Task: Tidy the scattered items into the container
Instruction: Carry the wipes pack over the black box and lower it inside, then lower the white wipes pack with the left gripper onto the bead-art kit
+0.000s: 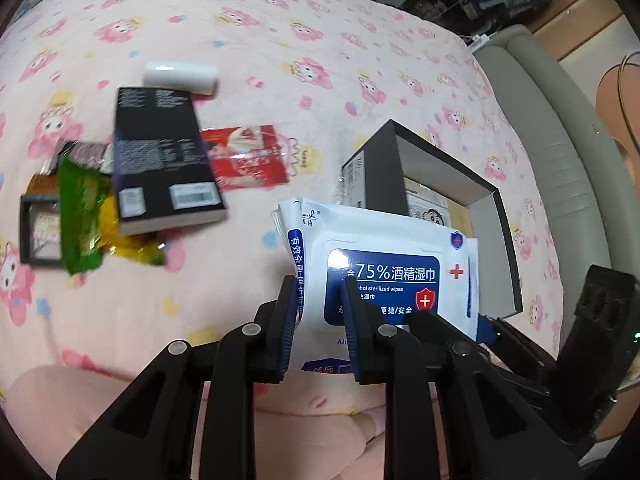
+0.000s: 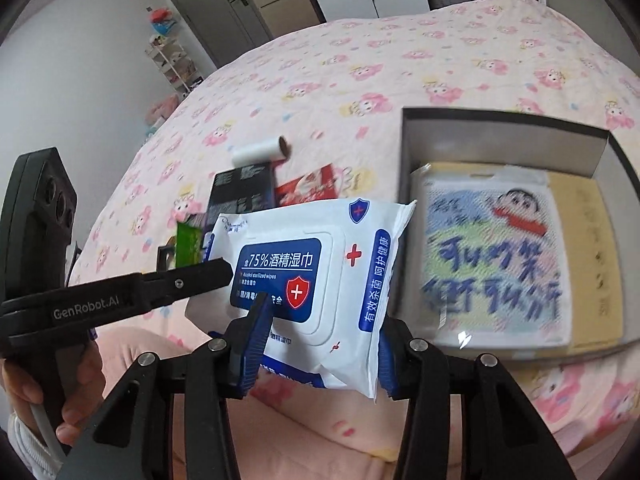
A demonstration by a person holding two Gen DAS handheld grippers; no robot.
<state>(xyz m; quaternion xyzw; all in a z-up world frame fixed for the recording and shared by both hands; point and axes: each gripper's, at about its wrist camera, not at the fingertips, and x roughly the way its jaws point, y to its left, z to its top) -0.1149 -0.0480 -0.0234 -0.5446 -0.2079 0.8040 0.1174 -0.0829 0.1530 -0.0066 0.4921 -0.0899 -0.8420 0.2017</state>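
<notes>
Your 2 grippers, left gripper (image 1: 320, 320) and right gripper (image 2: 316, 344), both clamp the wipes pack (image 2: 316, 268), held above the pink bedsheet (image 1: 240, 32), just left of the open box (image 2: 508, 128), with scattered items far left.

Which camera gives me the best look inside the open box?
Right wrist. It looks down into the box, showing the cartoon picture lying flat inside. In the left wrist view the wipes pack hides most of the box interior.
</notes>
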